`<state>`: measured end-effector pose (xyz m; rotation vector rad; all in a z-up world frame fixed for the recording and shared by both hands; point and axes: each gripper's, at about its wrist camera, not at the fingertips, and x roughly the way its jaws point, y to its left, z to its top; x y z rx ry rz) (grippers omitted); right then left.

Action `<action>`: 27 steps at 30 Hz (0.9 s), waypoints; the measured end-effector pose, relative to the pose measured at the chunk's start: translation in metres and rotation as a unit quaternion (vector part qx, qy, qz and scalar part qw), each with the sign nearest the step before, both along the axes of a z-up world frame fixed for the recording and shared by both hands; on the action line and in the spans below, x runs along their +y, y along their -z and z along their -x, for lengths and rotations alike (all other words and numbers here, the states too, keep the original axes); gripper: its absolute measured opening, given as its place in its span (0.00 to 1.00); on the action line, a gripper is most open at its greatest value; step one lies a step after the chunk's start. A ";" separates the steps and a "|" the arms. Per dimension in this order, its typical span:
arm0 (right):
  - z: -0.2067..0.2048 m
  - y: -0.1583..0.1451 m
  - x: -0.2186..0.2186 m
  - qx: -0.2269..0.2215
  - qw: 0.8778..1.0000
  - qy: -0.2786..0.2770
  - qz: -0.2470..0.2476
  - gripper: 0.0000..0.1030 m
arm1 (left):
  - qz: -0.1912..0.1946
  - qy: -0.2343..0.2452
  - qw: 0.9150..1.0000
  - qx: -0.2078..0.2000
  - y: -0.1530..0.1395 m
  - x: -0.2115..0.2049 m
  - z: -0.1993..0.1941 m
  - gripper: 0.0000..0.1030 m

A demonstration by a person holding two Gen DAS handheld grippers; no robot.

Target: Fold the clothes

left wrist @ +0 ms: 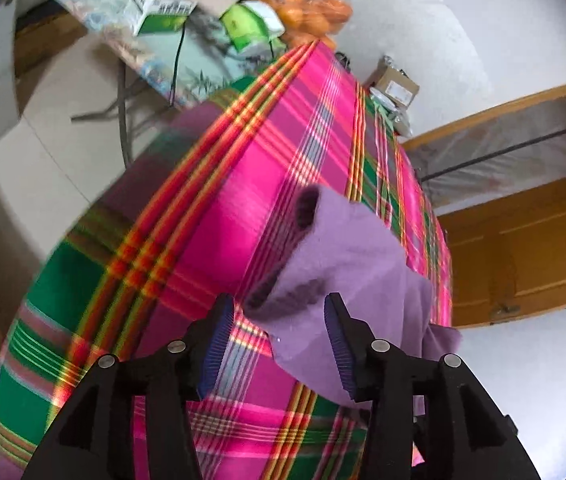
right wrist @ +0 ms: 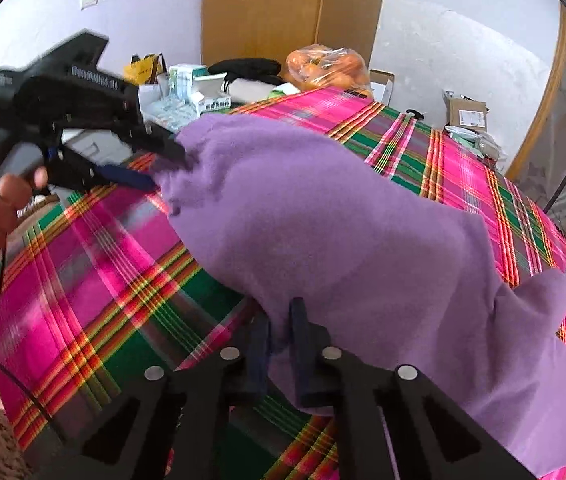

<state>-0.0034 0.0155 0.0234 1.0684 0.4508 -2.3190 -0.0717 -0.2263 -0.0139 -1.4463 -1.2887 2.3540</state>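
While the right gripper [right wrist: 279, 344] is pinching the purple fleece garment [right wrist: 323, 220] between narrowed fingers, the left gripper [left wrist: 279, 300] is hovering wide-fingered at its edge, seemingly gripping nothing. On the plaid-covered bench [right wrist: 83, 280], one-sided pulling risks dragging it crooked.

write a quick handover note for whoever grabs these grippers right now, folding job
Left gripper: open, fingers either side of a raised fold of the purple garment, not clamped.
Right gripper: shut on the garment's near edge.
The garment lies bunched and partly lifted on the plaid cloth, one end hanging off the right side.
Done: no neat fold visible yet.
Left: close the left gripper, spread it flat, then fold.
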 end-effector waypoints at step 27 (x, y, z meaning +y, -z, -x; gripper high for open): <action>0.005 -0.014 0.014 -0.032 0.998 0.006 0.051 0.32 | -0.050 -0.022 0.996 0.068 -0.028 0.008 0.016 0.12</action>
